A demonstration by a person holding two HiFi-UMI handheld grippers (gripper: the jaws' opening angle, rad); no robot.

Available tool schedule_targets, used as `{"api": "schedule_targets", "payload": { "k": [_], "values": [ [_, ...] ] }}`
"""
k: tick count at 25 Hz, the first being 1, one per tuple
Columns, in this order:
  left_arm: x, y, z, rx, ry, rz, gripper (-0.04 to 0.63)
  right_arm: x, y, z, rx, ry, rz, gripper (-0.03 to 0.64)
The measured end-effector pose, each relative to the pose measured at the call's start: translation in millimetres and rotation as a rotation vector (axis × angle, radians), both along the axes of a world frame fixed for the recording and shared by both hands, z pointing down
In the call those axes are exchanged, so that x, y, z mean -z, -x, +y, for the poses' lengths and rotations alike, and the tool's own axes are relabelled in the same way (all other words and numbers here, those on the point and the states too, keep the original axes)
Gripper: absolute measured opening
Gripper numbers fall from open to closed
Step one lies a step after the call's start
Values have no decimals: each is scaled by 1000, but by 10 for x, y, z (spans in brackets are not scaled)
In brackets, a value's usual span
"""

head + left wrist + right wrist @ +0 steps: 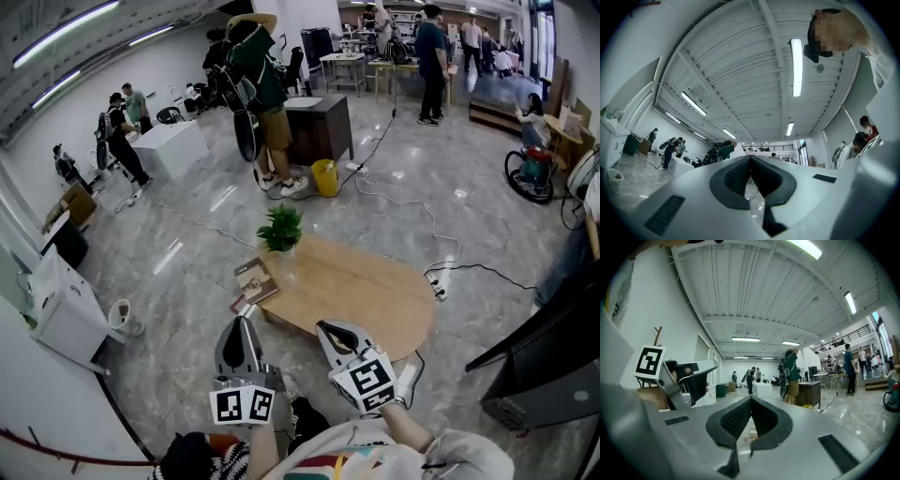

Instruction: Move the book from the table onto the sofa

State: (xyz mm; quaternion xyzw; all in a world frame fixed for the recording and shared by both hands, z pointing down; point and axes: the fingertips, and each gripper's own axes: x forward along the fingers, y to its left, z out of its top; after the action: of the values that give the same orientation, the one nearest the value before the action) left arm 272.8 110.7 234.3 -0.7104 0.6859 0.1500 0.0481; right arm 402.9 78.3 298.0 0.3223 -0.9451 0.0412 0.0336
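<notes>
A brown book [255,279] lies at the left end of the oval wooden table [366,291], just in front of a small potted plant [280,228]. Both grippers hang side by side short of the table's near edge, pointing toward it. My left gripper [242,322] [750,157] is shut, its dark pads meeting with nothing between them. My right gripper [330,327] [751,397] is also shut and empty. The left gripper [689,376] shows at the left of the right gripper view. Neither touches the book.
A power strip [438,281] with cables trails off the table's right end. A dark bulky piece of furniture [544,347] stands at the right, a white cabinet [66,309] and a cup [122,316] at the left. A yellow bin [325,177] and several people stand farther back.
</notes>
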Motion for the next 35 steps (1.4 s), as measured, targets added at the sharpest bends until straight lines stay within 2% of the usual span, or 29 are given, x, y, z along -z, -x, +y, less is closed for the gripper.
{"api": "schedule_targets", "payload": {
  "k": [4,7,12,17,21,27,30,35],
  "values": [
    [4,218,13,33,-33,16,6,-37,86,-65,0,-10,6,12],
    [-56,439,4,47,-48,68,6,-120,145,3,1,1,32,12],
    [-232,571,-232,21,-25,114,6,-263,216,-209,-40,36,87,12],
    [-426,734,-549,-14,22,93,6,-354,512,-511,-64,74,65,12],
    [-499,1122,-858,-23,21,104,6,-356,934,-774,-48,58,70,12],
    [-570,1914,-1495,-34,8,128,6,-283,1763,-1366,-34,21,123,12],
    [-488,2399,-1724,-31,11,147,6,-94,2287,-1621,-14,38,88,12],
    [-389,3084,-2022,-11,8,130,6,148,3006,-1986,-10,-2,49,12]
  ]
}}
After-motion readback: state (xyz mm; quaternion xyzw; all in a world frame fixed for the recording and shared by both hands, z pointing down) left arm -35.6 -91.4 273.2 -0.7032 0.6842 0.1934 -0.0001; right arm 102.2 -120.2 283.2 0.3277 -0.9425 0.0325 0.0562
